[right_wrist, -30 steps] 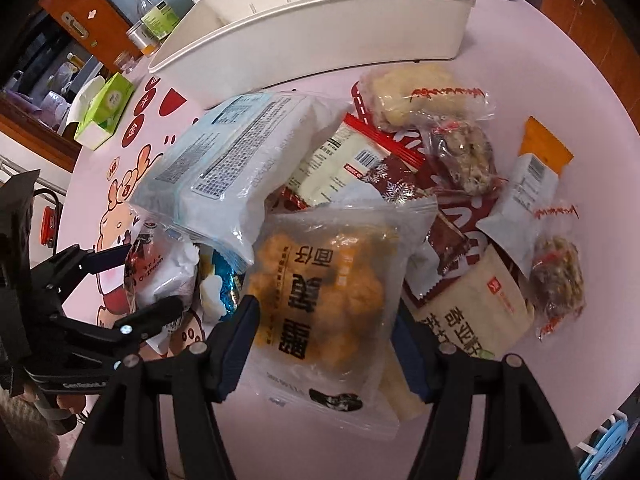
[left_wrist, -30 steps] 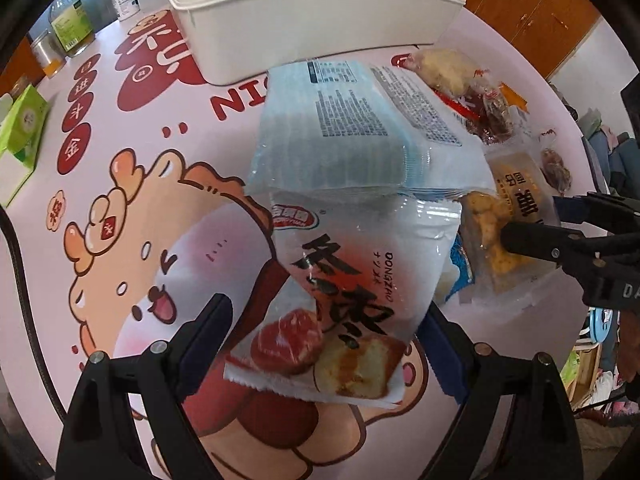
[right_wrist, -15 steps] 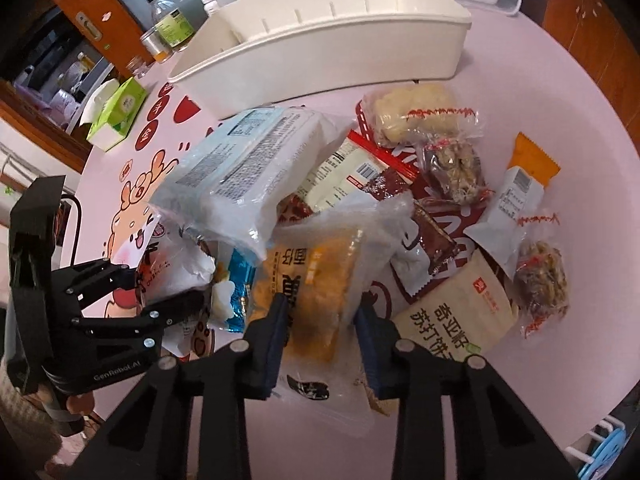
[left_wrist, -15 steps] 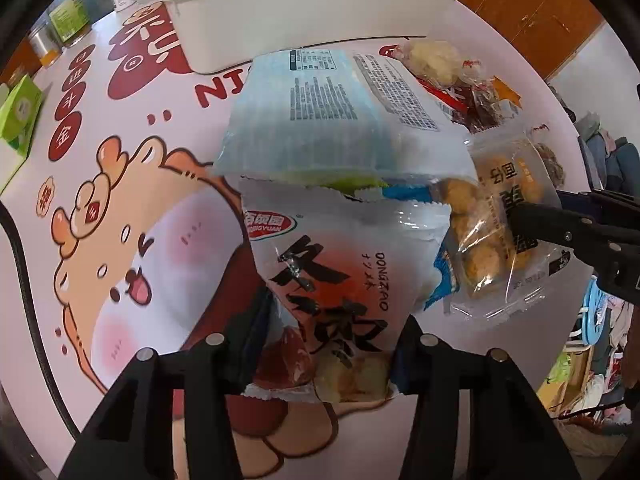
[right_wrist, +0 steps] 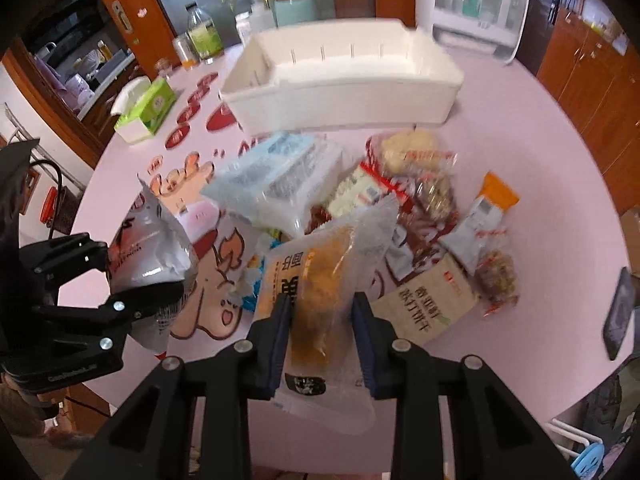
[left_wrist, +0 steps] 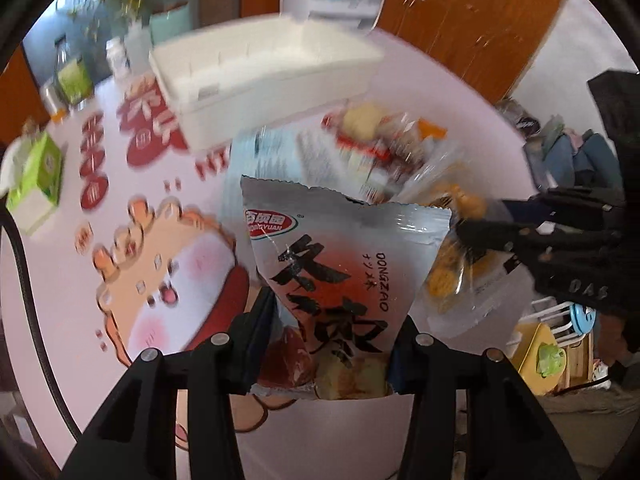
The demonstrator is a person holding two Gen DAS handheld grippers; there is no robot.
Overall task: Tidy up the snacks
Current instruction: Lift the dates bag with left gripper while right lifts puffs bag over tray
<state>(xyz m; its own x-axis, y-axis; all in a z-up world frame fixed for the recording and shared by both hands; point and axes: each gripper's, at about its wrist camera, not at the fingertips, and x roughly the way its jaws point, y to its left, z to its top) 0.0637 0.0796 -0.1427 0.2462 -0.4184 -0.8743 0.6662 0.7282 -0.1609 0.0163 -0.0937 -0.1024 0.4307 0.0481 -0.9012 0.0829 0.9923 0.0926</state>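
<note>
Silver pack [left_wrist: 340,272] pinched in the left gripper [left_wrist: 332,344], jaws closing; yellow pack [right_wrist: 316,292] clamped in the right gripper [right_wrist: 322,336]. Pickup step; both probably go into the bin [right_wrist: 340,92] next.

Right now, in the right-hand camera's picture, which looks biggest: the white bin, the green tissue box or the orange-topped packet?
1. White bin.
2. Green tissue box and orange-topped packet look alike in size; too close to rank.
</note>
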